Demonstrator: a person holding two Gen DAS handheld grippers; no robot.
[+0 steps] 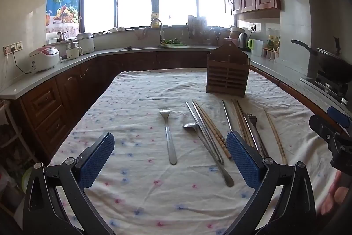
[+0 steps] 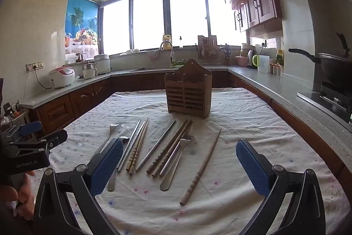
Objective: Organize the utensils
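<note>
A brown wooden utensil holder point(image 1: 227, 74) point(image 2: 188, 89) stands upright on the cloth-covered table point(image 1: 140, 191) point(image 2: 253, 120). In front of it lie a metal fork point(image 1: 168, 136), a spoon point(image 1: 204, 144), a second fork point(image 2: 176, 160), several wooden chopsticks point(image 2: 169, 151) and metal chopsticks point(image 2: 156, 144), and one wooden chopstick apart at the right point(image 2: 201, 166). My left gripper point(image 1: 170, 158) is open and empty above the first fork's handle. My right gripper point(image 2: 179, 169) is open and empty above the chopsticks and the second fork.
Kitchen counters point(image 1: 50, 74) wrap around the table with rice cookers point(image 1: 44, 58), a sink point(image 1: 162, 43) and a wok on a stove point(image 2: 334, 72) at the right. The right gripper shows at the left wrist view's right edge point(image 1: 330, 131).
</note>
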